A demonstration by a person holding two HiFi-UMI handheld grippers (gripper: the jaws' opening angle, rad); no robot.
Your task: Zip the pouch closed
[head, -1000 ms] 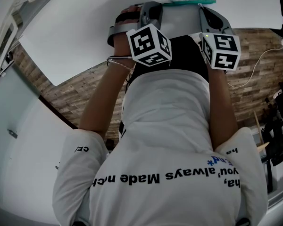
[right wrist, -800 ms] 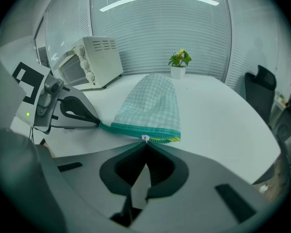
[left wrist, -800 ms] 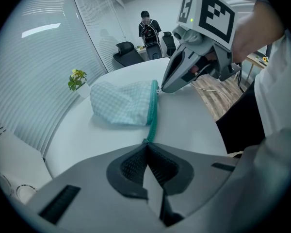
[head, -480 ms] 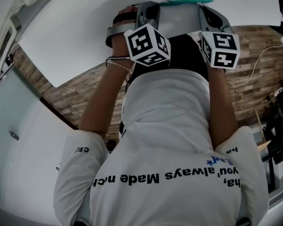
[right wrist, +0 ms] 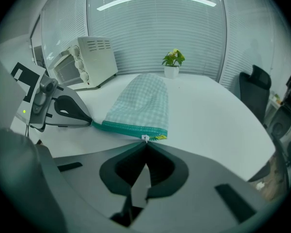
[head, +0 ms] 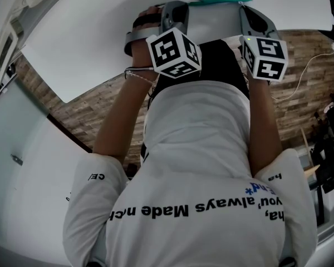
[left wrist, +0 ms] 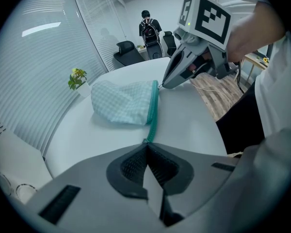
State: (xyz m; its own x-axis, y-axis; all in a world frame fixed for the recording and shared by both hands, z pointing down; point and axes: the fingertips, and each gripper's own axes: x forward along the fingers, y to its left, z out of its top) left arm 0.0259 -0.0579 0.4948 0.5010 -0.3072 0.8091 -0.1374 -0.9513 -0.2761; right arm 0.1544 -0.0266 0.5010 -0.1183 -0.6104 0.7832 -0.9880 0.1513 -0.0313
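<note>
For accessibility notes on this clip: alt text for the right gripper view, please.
The right hand-held gripper pinches the white zipper pull at one end of the teal zipper band on a checked pouch, while the left hand-held gripper grips the other end. The pouch lies on a white table.

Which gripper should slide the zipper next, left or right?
Probably right. The right gripper pinches the white zipper pull on the pouch, at its green edge. The left gripper is shut on that edge's far end, so it suits holding things taut.
</note>
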